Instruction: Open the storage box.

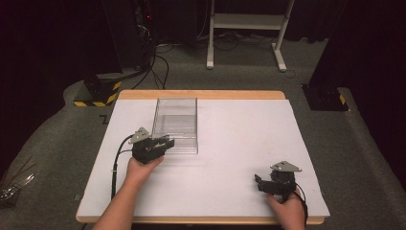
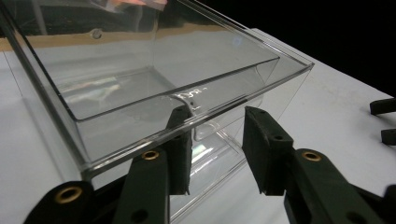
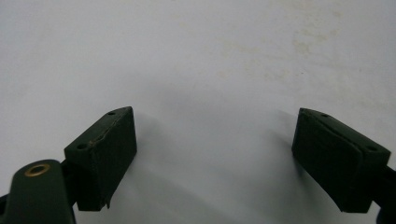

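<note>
A clear plastic box (image 1: 174,124) stands without a lid on the white table (image 1: 239,143), left of centre and towards the back. My left gripper (image 1: 167,142) is at the box's near wall, held by a hand. In the left gripper view its jaws (image 2: 215,114) stand open at the box (image 2: 163,84). The left jaw shows through the clear wall and the right jaw is outside it. I cannot tell whether either jaw touches the wall. My right gripper (image 1: 258,181) rests near the table's front right corner. It is open (image 3: 215,126) over bare table with nothing between its jaws.
Beyond the table's wooden far edge (image 1: 201,94) the floor holds a white desk frame (image 1: 246,21), cables, and two black stand bases (image 1: 98,93) (image 1: 325,98). Metal pieces (image 1: 12,184) lie on the floor at the left.
</note>
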{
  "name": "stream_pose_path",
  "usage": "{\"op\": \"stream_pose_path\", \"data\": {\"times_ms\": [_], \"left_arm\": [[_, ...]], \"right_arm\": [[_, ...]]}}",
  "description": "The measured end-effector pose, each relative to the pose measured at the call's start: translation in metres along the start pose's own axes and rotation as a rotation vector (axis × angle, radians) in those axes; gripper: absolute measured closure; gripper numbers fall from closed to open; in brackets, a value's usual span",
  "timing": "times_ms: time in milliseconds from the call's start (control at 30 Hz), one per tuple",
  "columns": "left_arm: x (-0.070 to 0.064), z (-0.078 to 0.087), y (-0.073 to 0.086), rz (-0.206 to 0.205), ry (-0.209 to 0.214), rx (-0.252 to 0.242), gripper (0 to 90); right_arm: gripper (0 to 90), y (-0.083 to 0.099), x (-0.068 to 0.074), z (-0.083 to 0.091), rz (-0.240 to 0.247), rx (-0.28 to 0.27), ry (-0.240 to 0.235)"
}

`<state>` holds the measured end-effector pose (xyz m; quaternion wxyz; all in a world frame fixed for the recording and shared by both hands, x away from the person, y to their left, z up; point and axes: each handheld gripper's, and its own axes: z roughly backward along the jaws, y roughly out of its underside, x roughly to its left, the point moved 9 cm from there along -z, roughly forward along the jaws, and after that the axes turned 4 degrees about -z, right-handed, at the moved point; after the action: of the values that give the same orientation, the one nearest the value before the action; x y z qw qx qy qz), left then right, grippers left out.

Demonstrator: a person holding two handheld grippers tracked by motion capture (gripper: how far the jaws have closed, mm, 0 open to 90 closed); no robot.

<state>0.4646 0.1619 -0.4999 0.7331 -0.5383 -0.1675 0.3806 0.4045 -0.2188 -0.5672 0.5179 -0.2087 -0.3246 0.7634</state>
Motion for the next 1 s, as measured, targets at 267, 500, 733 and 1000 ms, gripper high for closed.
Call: {"op": "stream_pose_path", "data": {"times_ms": [267, 500, 733, 1000], "left_arm": [[0.0034, 0.0012, 0.0043, -0.015, 0.022, -0.037, 74.2], [0.0035, 0.001, 0.0057, -0.034, 0.036, -0.059, 75.6], [0.0042, 0.0036, 0.0075, -0.046, 0.047, -0.075, 78.6], [0.0034, 0.0072, 0.0084, -0.061, 0.048, -0.074, 80.3]], "right_arm": [[14.2, 0.0, 0.0001, 0.0001, 0.001, -0.001, 0.0], [14.6, 0.0, 0.0004, 0.0002, 0.002, -0.002, -0.001], [15.7, 0.0, 0.001, 0.0005, 0.004, -0.004, -0.004], [15.8, 0.0, 0.0011, 0.0006, 0.004, -0.004, -0.005]]}}
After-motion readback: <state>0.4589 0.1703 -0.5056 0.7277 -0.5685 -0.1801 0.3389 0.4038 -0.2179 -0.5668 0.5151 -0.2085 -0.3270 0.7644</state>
